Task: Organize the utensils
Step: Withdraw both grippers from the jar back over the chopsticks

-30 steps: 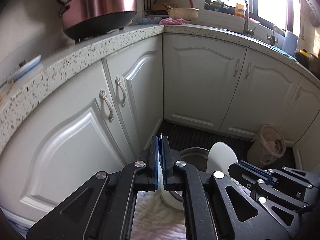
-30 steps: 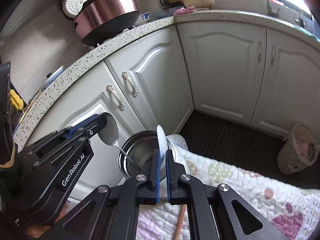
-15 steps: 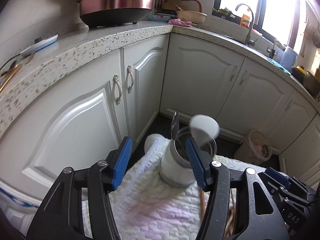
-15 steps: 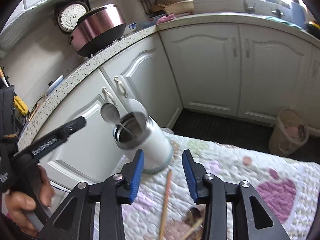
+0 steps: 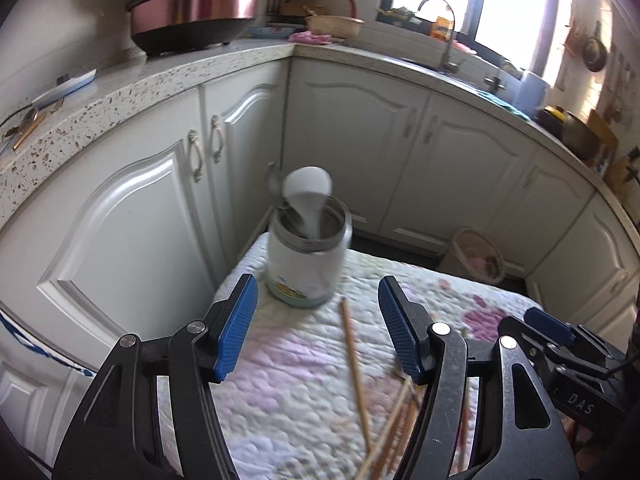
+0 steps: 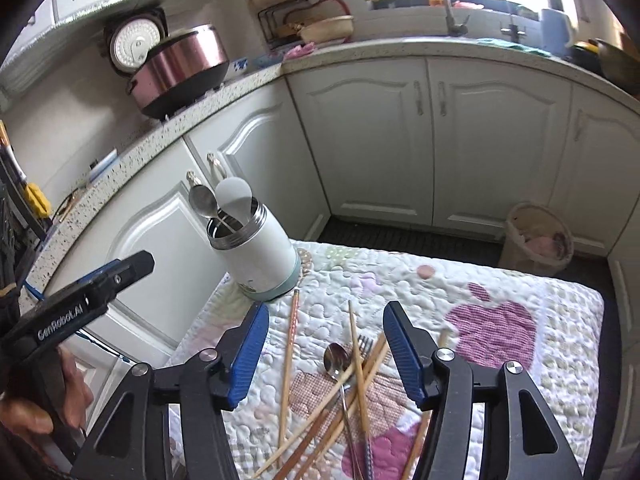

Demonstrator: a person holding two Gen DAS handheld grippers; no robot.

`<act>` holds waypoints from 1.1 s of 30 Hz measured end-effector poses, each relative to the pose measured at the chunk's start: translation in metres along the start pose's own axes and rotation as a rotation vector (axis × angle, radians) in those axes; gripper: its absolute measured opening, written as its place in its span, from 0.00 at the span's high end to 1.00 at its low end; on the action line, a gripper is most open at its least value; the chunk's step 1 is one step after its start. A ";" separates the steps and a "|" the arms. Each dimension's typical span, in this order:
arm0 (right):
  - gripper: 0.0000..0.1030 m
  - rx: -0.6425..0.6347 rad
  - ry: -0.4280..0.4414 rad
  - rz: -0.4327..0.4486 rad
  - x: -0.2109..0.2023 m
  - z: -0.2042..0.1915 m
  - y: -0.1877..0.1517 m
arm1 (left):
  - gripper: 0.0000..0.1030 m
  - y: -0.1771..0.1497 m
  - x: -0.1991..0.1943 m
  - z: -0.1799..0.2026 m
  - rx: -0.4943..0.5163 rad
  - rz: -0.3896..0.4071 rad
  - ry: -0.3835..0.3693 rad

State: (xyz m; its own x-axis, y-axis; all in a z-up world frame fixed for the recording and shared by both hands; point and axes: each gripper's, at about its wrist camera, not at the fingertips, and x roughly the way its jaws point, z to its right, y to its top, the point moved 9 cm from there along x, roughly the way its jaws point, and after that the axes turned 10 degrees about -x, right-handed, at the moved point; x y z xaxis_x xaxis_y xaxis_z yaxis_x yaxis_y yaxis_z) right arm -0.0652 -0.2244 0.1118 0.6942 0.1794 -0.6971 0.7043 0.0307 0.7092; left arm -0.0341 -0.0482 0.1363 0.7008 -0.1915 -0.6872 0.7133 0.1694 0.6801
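both the left tongs [image 5: 316, 328] and right tongs [image 6: 324, 354] are spread and hold nothing, a white holder [image 6: 256, 254] with two spoons [image 6: 234, 196] stands at frame centre on the quilted worktop [image 6: 500, 280], and loose chopsticks [image 6: 356, 364] lie below.

Left gripper [image 5: 318, 322]: jaws spread wide, blue pads [image 5: 236, 326] facing each other, nothing between them. Right gripper [image 6: 324, 344]: jaws likewise wide apart, nothing held. From the right wrist view, the left gripper's body sits low to the left, a bare hand [image 6: 48, 396] wrapped round its grip. The two tools are well apart, side by side.
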 end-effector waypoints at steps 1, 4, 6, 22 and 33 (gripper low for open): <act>0.44 0.001 -0.007 0.002 -0.005 0.001 -0.002 | 0.39 -0.002 -0.003 0.003 0.007 0.001 0.001; 0.44 -0.007 -0.031 0.012 -0.019 0.004 -0.009 | 0.39 -0.014 -0.012 0.013 0.024 -0.006 -0.012; 0.42 -0.013 -0.053 0.019 -0.028 0.005 -0.013 | 0.39 -0.022 -0.016 0.016 0.032 -0.009 -0.007; 0.34 -0.008 -0.104 0.024 -0.053 0.012 -0.041 | 0.39 -0.057 -0.019 0.020 0.054 -0.044 0.025; 0.33 0.004 -0.124 -0.012 -0.048 0.021 -0.054 | 0.39 -0.065 -0.013 0.019 0.054 -0.063 0.033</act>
State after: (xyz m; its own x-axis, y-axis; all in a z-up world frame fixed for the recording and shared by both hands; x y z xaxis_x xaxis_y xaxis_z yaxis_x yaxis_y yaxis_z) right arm -0.1330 -0.2555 0.1048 0.6988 0.0562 -0.7131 0.7129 0.0283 0.7007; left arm -0.0899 -0.0750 0.1057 0.6551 -0.1681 -0.7366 0.7549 0.1050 0.6474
